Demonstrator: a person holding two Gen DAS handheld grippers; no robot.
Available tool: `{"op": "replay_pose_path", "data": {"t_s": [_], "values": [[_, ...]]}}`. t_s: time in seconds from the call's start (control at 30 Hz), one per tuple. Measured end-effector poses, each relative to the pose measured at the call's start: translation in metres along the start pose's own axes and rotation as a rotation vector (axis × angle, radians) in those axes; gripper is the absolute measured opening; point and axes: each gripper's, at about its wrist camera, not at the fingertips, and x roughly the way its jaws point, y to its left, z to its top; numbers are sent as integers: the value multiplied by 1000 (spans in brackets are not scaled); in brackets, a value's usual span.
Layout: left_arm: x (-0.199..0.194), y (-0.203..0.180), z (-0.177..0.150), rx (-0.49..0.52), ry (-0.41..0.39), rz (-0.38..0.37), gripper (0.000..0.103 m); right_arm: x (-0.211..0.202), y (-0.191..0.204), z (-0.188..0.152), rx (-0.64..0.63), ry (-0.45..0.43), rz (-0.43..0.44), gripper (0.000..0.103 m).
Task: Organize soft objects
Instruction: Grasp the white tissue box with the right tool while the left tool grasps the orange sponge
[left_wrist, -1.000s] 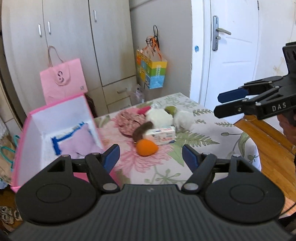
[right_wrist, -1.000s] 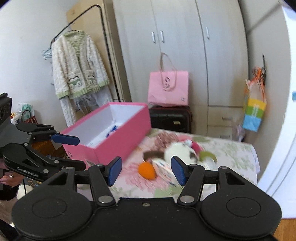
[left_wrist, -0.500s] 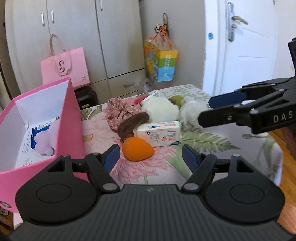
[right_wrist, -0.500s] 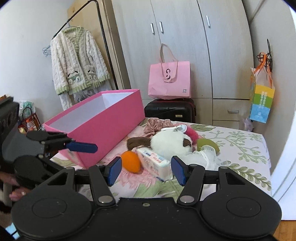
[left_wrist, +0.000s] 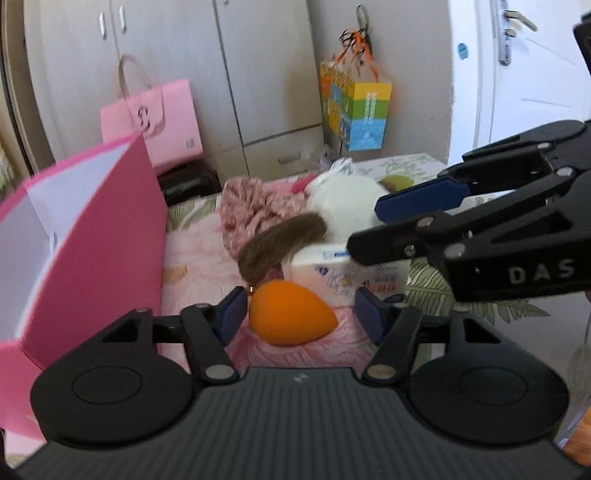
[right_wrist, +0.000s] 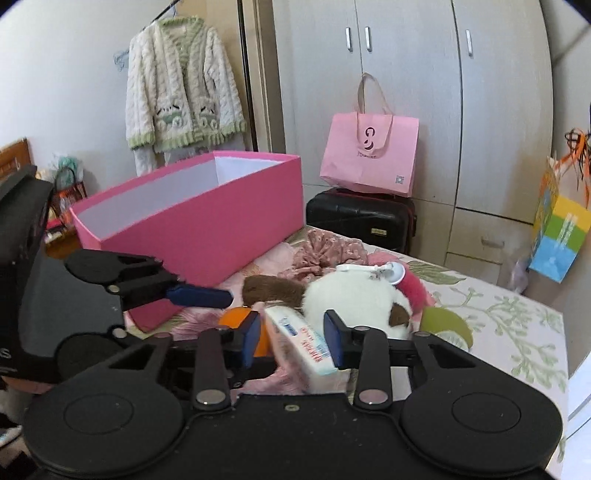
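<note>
pink box (left_wrist: 92, 236) interior hidden, tissue pack (right_wrist: 299, 339) blurred

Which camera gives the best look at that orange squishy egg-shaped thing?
The left wrist view: the orange sponge lies whole and unobstructed between that tool's jaws. The right wrist view shows only a sliver behind a jaw.

Left claw (left_wrist: 300, 314): lowered and advanced to the soft orange egg-shaped sponge (left_wrist: 290, 316) on the flower-patterned bench (left_wrist: 476, 308); jaws have just been closing, sponge now between them, contact not discernible.

Right claw (right_wrist: 291, 336): lowered toward the white rectangular tissue pack (right_wrist: 301, 341); jaws have just been closing, pack now between them.
</note>
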Motion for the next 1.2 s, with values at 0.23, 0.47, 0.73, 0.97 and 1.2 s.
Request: {"op": "replay_pose_path", "data": {"t_s": [0.23,0.47,0.73,0.97,1.2], "values": [[12,11,-9,-103,53,-23,53,7,-5,-12,14,24,-39,30],[7,11,-17,-132,19,-29,47,11,-16,-13,56,43,-23,37],[-13,20,-23,-222,33,-62,47,-3,-3,-18,6,88,55,27],[-16,21,-22,-251,-2,-23,46,14,-4,-18,45,104,48,28],[-13,27,-28,-279,24,-49,46,36,-5,-29,110,108,26,26]]}}
